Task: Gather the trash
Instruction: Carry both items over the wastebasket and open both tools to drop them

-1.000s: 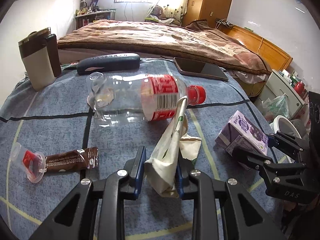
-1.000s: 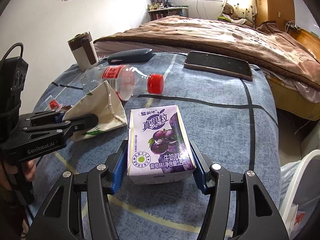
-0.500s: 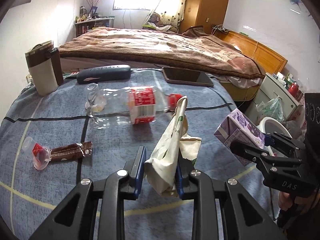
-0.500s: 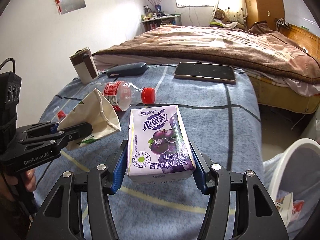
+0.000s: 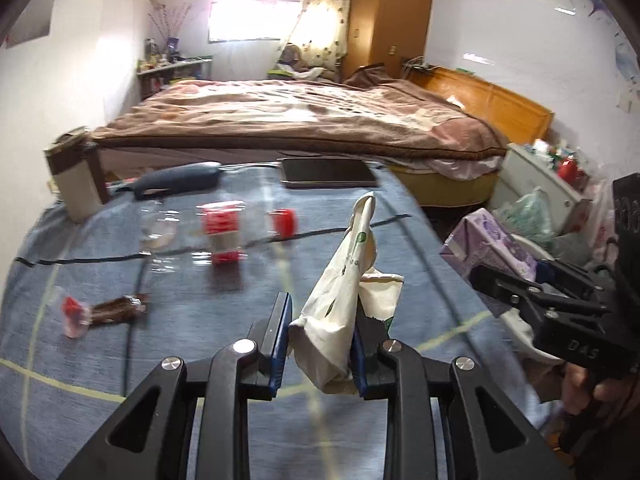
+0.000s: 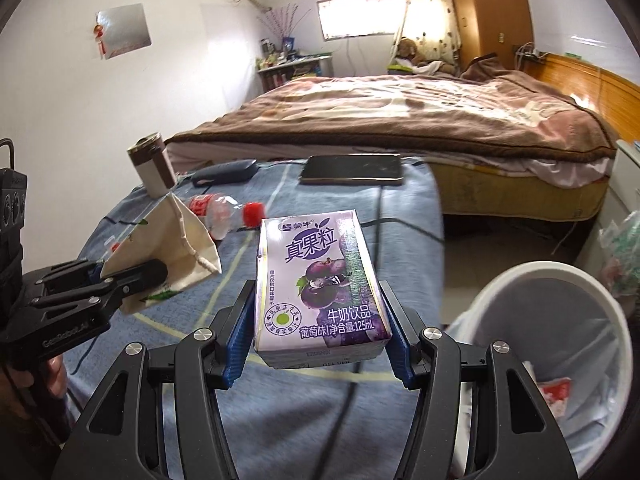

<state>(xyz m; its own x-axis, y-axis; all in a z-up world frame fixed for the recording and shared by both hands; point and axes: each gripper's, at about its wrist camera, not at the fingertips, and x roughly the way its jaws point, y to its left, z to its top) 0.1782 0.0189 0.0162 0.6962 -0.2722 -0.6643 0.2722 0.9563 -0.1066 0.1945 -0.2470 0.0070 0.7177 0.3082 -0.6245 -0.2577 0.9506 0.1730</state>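
Observation:
My left gripper [image 5: 320, 344] is shut on a crumpled white paper bag [image 5: 340, 300] and holds it above the blue tablecloth [image 5: 240, 420]; the bag also shows in the right wrist view [image 6: 168, 256]. My right gripper [image 6: 318, 344] is shut on a purple milk drink carton [image 6: 320, 284], lifted near the table's right edge; the carton also shows in the left wrist view [image 5: 488, 244]. A white bin with a liner [image 6: 560, 344] stands on the floor to the right, with some trash inside. An empty plastic bottle with a red cap [image 5: 216, 232] and a brown wrapper [image 5: 116, 308] lie on the table.
A tumbler [image 5: 76, 176], a dark case [image 5: 176, 180] and a phone [image 5: 328, 172] sit at the table's far side. A bed [image 5: 300, 120] lies beyond. A small clear cup with red inside [image 5: 72, 312] lies by the wrapper. Bags and a white cabinet [image 5: 536, 184] stand at right.
Both grippers have risen and drawn back to the right with the bag and the carton. The white bin has come into the right wrist view.

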